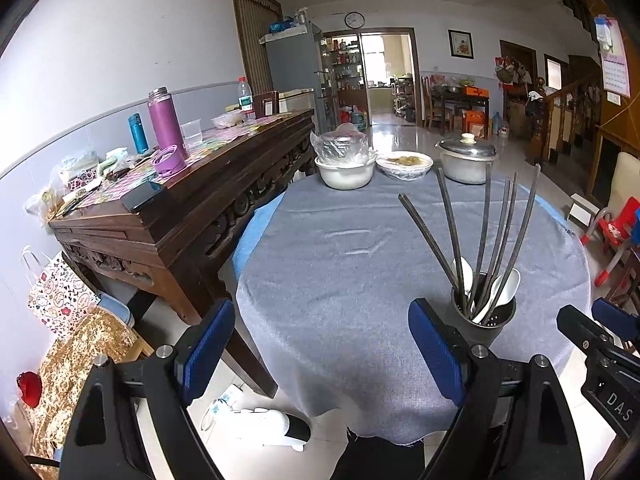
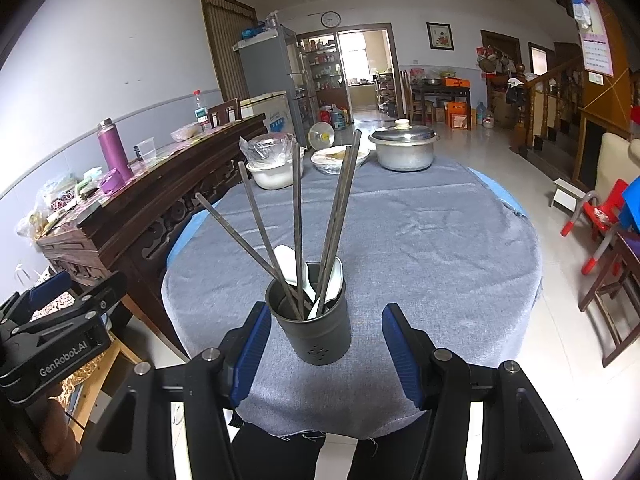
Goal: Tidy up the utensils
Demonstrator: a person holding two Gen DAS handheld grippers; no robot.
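A dark metal utensil holder (image 2: 313,320) stands upright near the front edge of the round table with a grey-blue cloth (image 2: 420,248). It holds several dark chopsticks (image 2: 296,216) and white spoons (image 2: 330,280). My right gripper (image 2: 326,356) is open, its blue pads on either side of the holder, not touching it. My left gripper (image 1: 320,352) is open and empty over the table's front left edge. The holder (image 1: 482,320) is just right of its right pad. The chopsticks (image 1: 486,236) and spoons (image 1: 500,292) show there too.
At the table's far side stand a white bowl under plastic (image 2: 272,172), a covered plate (image 2: 338,158) and a lidded metal pot (image 2: 405,148). A carved wooden sideboard (image 1: 180,216) with bottles and clutter stands to the left. Red child's chair (image 2: 596,216) is at right.
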